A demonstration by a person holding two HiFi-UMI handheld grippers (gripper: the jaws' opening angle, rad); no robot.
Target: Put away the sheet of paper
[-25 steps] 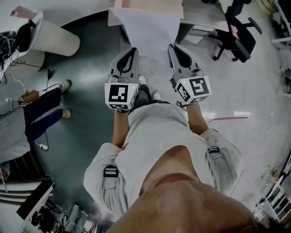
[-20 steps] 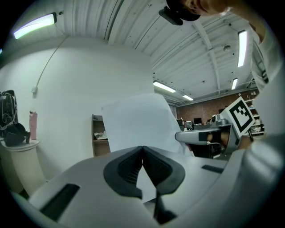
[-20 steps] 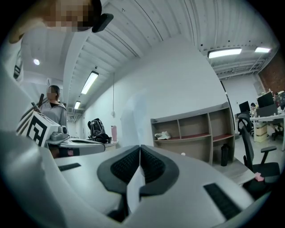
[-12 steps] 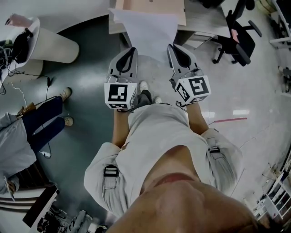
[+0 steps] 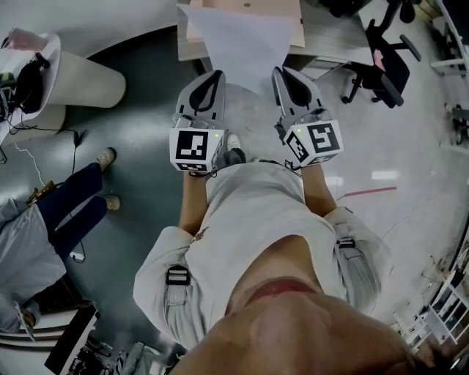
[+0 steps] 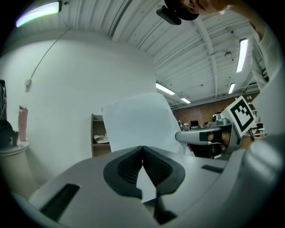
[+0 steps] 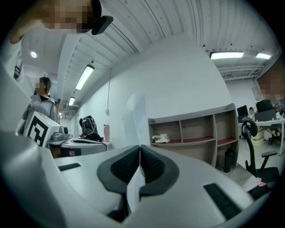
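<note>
A white sheet of paper [image 5: 242, 40] hangs stretched between my two grippers, held out in front of the person's chest. My left gripper [image 5: 207, 78] is shut on its left edge; the sheet [image 6: 138, 127] rises from between the jaws in the left gripper view. On the right edge my right gripper [image 5: 288, 73] is shut too, with the sheet [image 7: 135, 111] seen edge-on in the right gripper view. A wooden shelf unit [image 7: 196, 129] with open compartments stands ahead against the white wall, and its top [image 5: 245, 15] shows just beyond the paper in the head view.
A black office chair [image 5: 385, 58] stands at the right. A round white table [image 5: 58, 73] with a bag and cables is at the left, and a seated person's legs [image 5: 69, 201] reach out beside it. A dark bottle [image 7: 228, 160] stands on the floor by the shelf.
Both grippers and the sheet have come closer to the shelf unit, whose top now shows more in the head view. The grips on the paper have not changed.
</note>
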